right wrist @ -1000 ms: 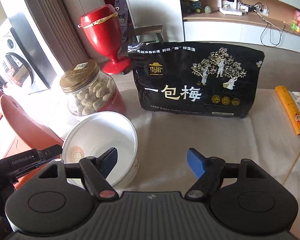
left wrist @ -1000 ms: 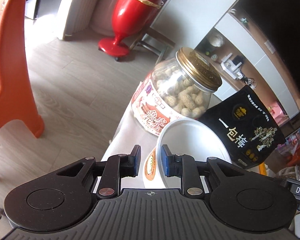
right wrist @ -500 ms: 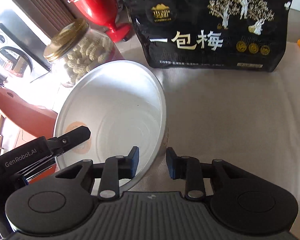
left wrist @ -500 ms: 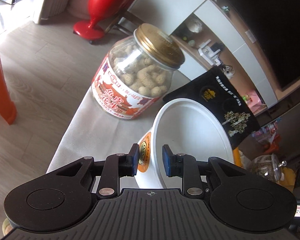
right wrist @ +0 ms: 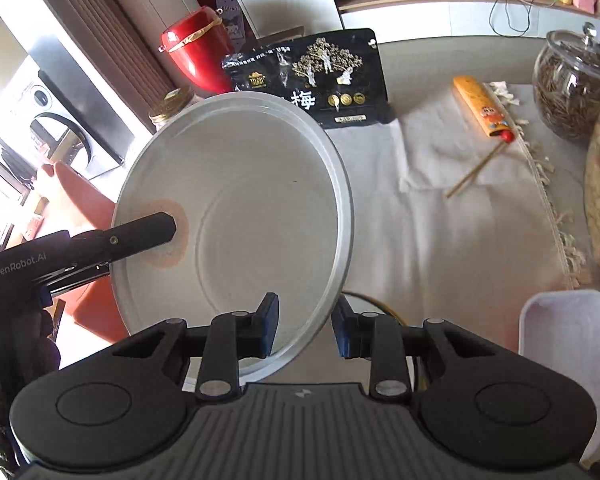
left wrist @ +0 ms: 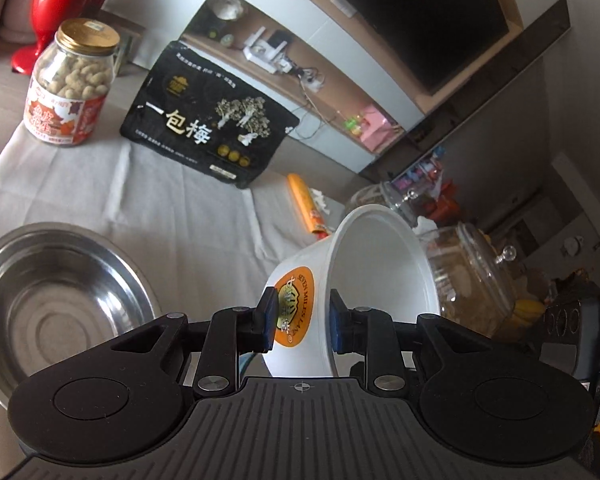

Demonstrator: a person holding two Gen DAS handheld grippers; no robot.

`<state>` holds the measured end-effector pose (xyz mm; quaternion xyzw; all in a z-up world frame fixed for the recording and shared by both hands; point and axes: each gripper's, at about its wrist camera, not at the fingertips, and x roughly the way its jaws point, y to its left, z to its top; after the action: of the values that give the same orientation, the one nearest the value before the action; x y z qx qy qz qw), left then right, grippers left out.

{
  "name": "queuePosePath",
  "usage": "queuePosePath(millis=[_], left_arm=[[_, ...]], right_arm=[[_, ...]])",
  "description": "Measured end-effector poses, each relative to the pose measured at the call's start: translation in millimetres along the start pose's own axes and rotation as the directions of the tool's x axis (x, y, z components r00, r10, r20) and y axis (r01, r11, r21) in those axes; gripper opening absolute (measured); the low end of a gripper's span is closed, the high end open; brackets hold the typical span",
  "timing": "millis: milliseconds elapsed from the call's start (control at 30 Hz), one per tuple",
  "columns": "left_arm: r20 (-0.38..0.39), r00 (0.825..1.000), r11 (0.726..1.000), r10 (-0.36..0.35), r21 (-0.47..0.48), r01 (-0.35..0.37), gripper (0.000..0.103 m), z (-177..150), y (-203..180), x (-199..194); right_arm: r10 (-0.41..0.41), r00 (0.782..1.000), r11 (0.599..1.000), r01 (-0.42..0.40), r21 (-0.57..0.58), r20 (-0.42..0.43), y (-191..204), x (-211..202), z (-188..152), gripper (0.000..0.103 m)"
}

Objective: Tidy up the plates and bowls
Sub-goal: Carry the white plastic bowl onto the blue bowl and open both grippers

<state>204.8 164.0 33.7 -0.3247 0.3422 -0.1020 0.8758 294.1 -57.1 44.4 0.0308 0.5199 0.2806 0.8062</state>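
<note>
Both hands have carried the white bowl (left wrist: 364, 280) off the table; left gripper (left wrist: 303, 318) and right gripper (right wrist: 306, 330) pinch its rim, steel bowl (left wrist: 60, 292) at nine o'clock.

Left tongs (left wrist: 303, 318): angled downward, blue pads clamped on the wall of the white bowl (left wrist: 380, 264), one pad outside, one inside. Right tongs (right wrist: 305, 330): pitched steeply downward, pads closed on the opposite rim of the same bowl.
</note>
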Motion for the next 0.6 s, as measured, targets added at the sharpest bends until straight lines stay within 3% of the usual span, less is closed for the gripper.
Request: queuePosePath(millis=[267,433,600], left_arm=[[-0.109,0.988,0.994,0.108,0.029,-0.106,0.027,-53,-15,11],[-0.141,0.974,0.984,0.179,0.011,-0.179,0.025,-63,-4,22],[-0.097,0.974,0.978,0.207,0.036,-0.204,0.026,-65,-5,14]], right_arm=[[0.005,0.997,1.000,-0.005,0.004,-0.080,-37,-6,-59,0.028],[0.001,0.999,0.999,-0.003,-0.035,-0.037,-37,-3,-72,0.030],[-0.029,0.999,0.994,0.032,-0.103,0.033,-35,-2,-72,0.030]])
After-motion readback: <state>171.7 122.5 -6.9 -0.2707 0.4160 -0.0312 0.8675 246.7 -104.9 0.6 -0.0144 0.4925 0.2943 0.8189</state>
